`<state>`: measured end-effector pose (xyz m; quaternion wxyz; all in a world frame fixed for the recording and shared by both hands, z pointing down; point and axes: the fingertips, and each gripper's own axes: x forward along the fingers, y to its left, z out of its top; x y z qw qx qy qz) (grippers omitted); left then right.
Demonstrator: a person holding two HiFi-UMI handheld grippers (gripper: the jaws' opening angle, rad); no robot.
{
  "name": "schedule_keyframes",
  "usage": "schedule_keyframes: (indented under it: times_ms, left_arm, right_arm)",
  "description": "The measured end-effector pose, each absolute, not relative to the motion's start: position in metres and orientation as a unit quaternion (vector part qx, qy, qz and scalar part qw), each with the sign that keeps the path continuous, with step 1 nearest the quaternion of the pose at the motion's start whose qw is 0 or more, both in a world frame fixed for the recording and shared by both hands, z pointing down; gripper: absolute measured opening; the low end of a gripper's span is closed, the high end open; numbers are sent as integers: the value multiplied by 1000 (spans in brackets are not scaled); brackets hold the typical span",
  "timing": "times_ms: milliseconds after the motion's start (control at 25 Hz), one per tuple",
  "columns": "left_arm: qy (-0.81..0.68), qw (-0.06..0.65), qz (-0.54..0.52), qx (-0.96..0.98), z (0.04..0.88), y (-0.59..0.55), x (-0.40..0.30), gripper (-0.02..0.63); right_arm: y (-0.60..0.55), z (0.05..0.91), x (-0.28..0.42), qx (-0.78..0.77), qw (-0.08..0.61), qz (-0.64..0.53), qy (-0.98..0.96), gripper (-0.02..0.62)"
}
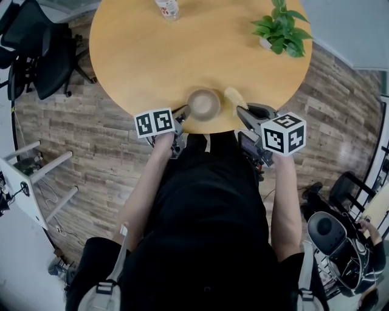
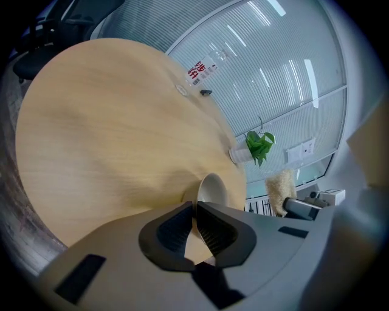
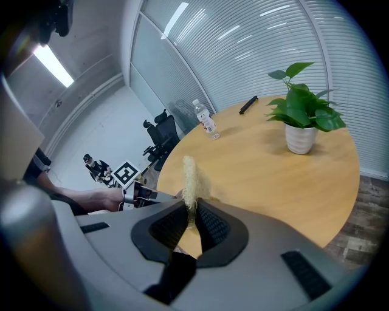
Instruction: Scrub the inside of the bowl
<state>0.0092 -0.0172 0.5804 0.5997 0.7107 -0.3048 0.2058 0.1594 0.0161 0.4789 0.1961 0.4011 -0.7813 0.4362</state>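
A small beige bowl [image 1: 203, 103] stands near the front edge of the round wooden table [image 1: 152, 54]. My left gripper [image 1: 184, 113] is at its left side. In the left gripper view the bowl [image 2: 213, 188] has its rim pinched between the jaws of the left gripper [image 2: 196, 206], which is shut on it. My right gripper [image 1: 241, 111] sits just right of the bowl, shut on a pale yellow scrubbing sponge [image 1: 234, 97]. The sponge [image 3: 191, 179] sticks up from between the jaws of the right gripper [image 3: 193, 209].
A potted green plant [image 1: 281, 27] stands at the table's far right and a water bottle [image 1: 167, 7] at the far edge. A dark pen [image 3: 248, 104] lies near the far rim. Black office chairs [image 1: 42, 54] stand on the wood floor to the left.
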Motion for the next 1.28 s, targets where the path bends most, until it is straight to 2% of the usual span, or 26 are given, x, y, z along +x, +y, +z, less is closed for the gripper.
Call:
schedule_keyframes:
  times_ms: [240, 760, 1040, 1280]
  left_arm:
    - [-318, 571, 185, 734, 563, -26, -5, 21]
    - [-313, 589, 187, 721, 579, -13, -34, 25]
    - [-315, 585, 188, 723, 582, -12, -41, 74]
    - [-344, 547, 187, 740, 565, -21, -63, 75]
  right_arm:
    - [13, 477, 149, 401, 194, 426, -788, 40]
    - [10, 465, 111, 395, 194, 409, -799, 40]
    - [8, 463, 104, 393, 201, 401, -802, 40]
    - [-2, 451, 93, 397, 192, 381, -813, 40]
